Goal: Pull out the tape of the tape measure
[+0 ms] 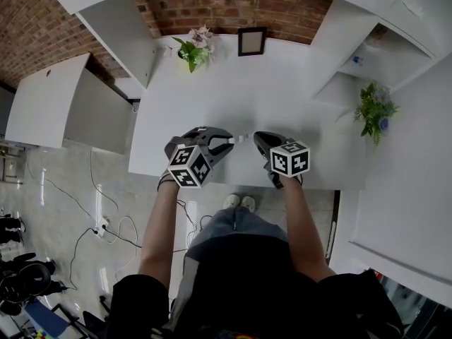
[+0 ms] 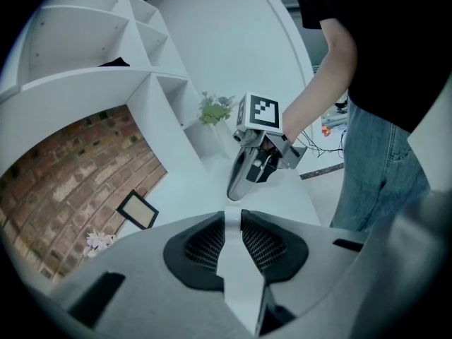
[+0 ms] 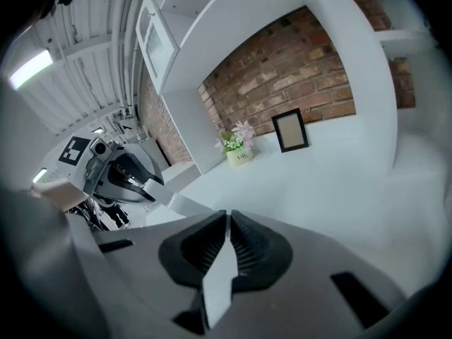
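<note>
Both grippers hang over the front of the white table [image 1: 282, 97], jaws facing each other a short way apart. My left gripper [image 1: 227, 143] is shut on a white tape measure [image 2: 240, 274], which shows as a pale wedge between its black ribbed pads [image 2: 208, 244]. My right gripper [image 1: 256, 140] is shut on the thin white tape [image 3: 219, 274], pinched flat between its pads. A short stretch of tape [image 1: 241, 139] bridges the gap between the two grippers. In the right gripper view, the tape [image 3: 185, 205] runs from the left gripper [image 3: 159, 188] towards my jaws.
A small black picture frame [image 1: 251, 41] and a pot of flowers [image 1: 196, 48] stand at the table's back by the brick wall. White shelves flank the table, and a green plant [image 1: 374, 110] sits on the right. The table's front edge lies just under the grippers.
</note>
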`<state>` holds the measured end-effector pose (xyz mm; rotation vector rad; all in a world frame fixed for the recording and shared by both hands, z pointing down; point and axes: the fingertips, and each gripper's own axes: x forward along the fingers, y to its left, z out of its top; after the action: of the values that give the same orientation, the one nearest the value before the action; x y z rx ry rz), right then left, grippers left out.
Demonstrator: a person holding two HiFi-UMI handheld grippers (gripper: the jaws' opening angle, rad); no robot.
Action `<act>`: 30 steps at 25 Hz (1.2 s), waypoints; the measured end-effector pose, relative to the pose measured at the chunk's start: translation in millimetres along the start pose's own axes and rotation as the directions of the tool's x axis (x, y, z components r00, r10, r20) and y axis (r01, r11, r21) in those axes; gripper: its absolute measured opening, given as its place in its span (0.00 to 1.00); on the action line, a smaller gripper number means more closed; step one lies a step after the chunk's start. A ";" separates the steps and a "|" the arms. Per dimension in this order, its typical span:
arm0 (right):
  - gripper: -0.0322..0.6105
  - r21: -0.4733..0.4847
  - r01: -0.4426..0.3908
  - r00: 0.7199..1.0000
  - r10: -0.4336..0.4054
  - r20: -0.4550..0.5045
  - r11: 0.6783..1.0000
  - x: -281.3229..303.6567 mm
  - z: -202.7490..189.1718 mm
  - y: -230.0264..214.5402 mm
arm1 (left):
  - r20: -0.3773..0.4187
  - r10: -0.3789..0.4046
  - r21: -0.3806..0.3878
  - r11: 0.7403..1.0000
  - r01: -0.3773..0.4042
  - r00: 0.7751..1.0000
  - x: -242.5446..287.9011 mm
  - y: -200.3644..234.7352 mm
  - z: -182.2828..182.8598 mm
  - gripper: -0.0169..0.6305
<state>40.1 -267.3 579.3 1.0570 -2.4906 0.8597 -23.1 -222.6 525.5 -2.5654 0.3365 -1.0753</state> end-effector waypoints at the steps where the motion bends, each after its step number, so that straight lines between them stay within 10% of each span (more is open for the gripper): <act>1: 0.08 -0.014 0.014 1.000 -0.014 -0.008 1.000 0.2 -1.0 -0.7 | -0.004 -0.005 0.002 1.000 0.005 1.000 0.7 -1.3 -1.4 0.14; 30: 0.08 -0.130 0.399 0.899 -0.415 -0.138 0.908 -46.8 -24.8 -80.9 | -0.096 -0.064 -0.116 0.992 0.053 0.993 -19.9 -20.3 -65.8 0.14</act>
<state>132.0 -270.6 609.0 1.3491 -2.0449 0.6561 -82.5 -211.4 564.0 -2.6416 0.3583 -1.2415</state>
